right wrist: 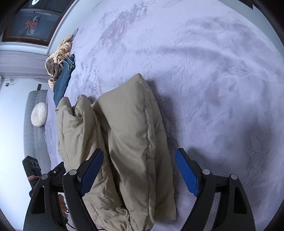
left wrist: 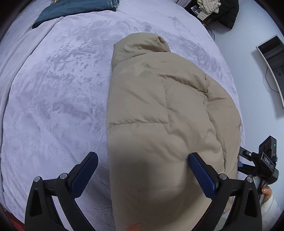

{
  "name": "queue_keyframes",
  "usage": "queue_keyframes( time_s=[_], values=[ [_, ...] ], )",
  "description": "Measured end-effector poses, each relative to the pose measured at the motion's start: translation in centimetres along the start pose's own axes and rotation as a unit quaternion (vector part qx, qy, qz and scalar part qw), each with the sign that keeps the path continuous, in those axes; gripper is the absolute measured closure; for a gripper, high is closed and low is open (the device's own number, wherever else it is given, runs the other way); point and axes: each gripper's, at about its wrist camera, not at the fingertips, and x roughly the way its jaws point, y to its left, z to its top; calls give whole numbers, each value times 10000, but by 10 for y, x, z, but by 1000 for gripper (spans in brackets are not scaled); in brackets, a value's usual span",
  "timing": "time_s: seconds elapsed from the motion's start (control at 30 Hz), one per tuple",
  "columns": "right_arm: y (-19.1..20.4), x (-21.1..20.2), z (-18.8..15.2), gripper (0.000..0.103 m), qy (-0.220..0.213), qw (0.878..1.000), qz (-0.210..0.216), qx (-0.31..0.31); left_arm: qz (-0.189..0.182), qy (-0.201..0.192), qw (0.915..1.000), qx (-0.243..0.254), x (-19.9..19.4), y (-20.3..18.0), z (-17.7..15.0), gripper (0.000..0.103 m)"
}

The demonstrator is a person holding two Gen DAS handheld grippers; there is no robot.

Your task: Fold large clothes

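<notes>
A beige puffer jacket [left wrist: 159, 113] lies folded lengthwise on the lavender bed cover [left wrist: 58, 99], hood at the far end. My left gripper [left wrist: 142, 160] is open and hovers over the jacket's near end, its jaws spread wide, holding nothing. In the right wrist view the jacket [right wrist: 124, 142] shows as stacked padded folds on the bed cover [right wrist: 213, 88]. My right gripper [right wrist: 139, 160] is open above the jacket's near edge, empty. The right gripper's body [left wrist: 262, 160] shows at the right edge of the left wrist view, beside the jacket.
Folded jeans [left wrist: 76, 8] lie at the bed's far corner, also seen in the right wrist view [right wrist: 63, 81] next to a striped garment [right wrist: 58, 58]. A heap of clothes [left wrist: 218, 10] sits off the bed. A grey quilted headboard with a white round cushion [right wrist: 39, 114] stands at the left.
</notes>
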Motion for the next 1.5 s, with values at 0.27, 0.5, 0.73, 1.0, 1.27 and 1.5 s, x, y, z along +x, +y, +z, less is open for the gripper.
queue_keyframes(
  time_s=[0.27,0.5,0.73,1.0,1.27,1.5],
  values=[
    [-37,41,19,17,379,9898,1164,727,-54,66,10000,-29,9,-3,2,0],
    [-7,42,25,3,468,9817,1823,292,-19,119,9999,-22,14,-4,3,0],
    [43,35,24,0,661,9854,1408,-688,-163,100,9997,117,10,-1,12,0],
    [62,85,35,0,1305,9832,386,-1214,-1316,327,9906,-192,29,49,39,0],
    [49,115,47,0,1598,9798,511,-1092,-2821,873,9530,-672,83,66,42,0],
    [53,136,53,0,1723,9776,842,-870,-2229,799,9701,-527,85,40,43,0]
  ],
)
